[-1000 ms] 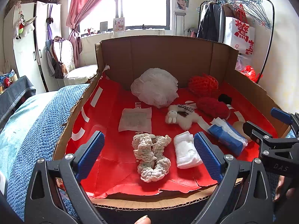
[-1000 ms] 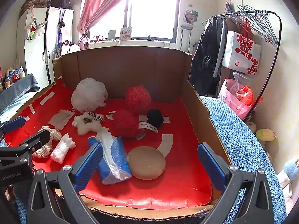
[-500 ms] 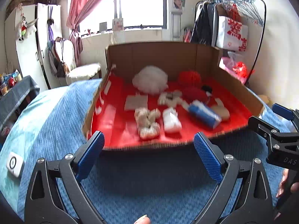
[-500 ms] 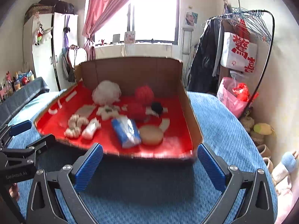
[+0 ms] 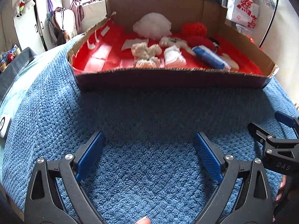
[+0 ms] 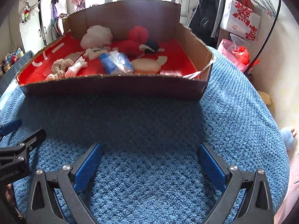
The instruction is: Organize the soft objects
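A low cardboard box with a red lining rests on a blue blanket. Inside lie a white mesh puff, red knitted balls, a cream crocheted piece, a folded white cloth, a small white plush, a blue tissue pack and a tan round pad. My left gripper hovers open over the blanket, well short of the box. My right gripper is open too, beside it, holding nothing.
A white device lies at the blanket's left edge. White wardrobes stand at the left. A clothes rack with a white bag and a pink bag stands at the right. Bright window behind the box.
Both grippers have pulled back from over the box and dropped low toward the blanket. The box and its contents now sit farther ahead; both stay open and hold nothing.
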`<state>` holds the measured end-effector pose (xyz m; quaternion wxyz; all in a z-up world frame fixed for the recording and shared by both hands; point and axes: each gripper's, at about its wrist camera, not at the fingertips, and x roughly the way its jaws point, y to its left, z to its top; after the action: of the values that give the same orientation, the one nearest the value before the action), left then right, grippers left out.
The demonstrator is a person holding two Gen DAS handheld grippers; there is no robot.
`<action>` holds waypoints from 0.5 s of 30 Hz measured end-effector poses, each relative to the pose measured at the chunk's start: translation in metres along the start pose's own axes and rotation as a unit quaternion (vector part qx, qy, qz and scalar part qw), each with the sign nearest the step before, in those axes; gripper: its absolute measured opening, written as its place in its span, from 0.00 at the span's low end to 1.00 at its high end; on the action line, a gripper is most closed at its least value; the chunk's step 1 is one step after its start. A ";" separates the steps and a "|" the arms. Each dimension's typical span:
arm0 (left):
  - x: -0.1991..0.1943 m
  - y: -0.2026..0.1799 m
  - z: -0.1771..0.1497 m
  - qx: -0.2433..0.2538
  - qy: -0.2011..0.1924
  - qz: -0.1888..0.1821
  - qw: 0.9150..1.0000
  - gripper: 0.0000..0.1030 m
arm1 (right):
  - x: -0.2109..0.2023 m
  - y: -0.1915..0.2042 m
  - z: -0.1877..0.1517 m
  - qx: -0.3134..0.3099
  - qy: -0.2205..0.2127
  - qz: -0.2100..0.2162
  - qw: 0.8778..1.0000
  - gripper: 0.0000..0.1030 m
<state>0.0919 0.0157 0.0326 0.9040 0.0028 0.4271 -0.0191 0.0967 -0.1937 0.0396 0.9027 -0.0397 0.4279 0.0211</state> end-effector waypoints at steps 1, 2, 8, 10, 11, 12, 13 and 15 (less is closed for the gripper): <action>0.002 0.000 0.000 0.001 0.004 0.003 1.000 0.95 | -0.001 0.001 0.000 0.002 -0.002 0.000 1.000 1.00; 0.002 0.000 0.000 0.002 0.001 0.004 1.000 0.96 | -0.001 -0.001 -0.001 0.005 -0.001 0.000 1.000 1.00; 0.006 -0.004 0.000 0.008 0.005 0.011 1.000 1.00 | 0.001 -0.002 -0.001 0.008 0.001 0.001 1.000 1.00; 0.009 -0.005 0.001 0.007 0.007 0.010 1.000 1.00 | 0.003 0.001 0.000 0.006 0.001 0.000 1.000 1.00; 0.010 -0.005 0.002 0.006 0.007 0.008 1.000 1.00 | 0.002 0.000 0.000 0.007 0.001 0.000 1.000 1.00; 0.011 -0.005 0.003 0.004 0.008 0.006 1.000 1.00 | 0.003 0.001 0.000 0.008 0.001 0.001 1.000 1.00; 0.011 -0.004 0.003 0.003 0.009 0.005 1.000 1.00 | 0.004 0.001 0.001 0.009 0.001 0.002 1.000 1.00; 0.011 -0.004 0.003 0.003 0.009 0.005 1.000 1.00 | 0.004 0.001 0.001 0.010 0.002 0.003 1.000 1.00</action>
<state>0.1013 0.0116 0.0262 0.9004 0.0076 0.4347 -0.0160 0.1000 -0.1924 0.0369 0.9023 -0.0297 0.4296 0.0195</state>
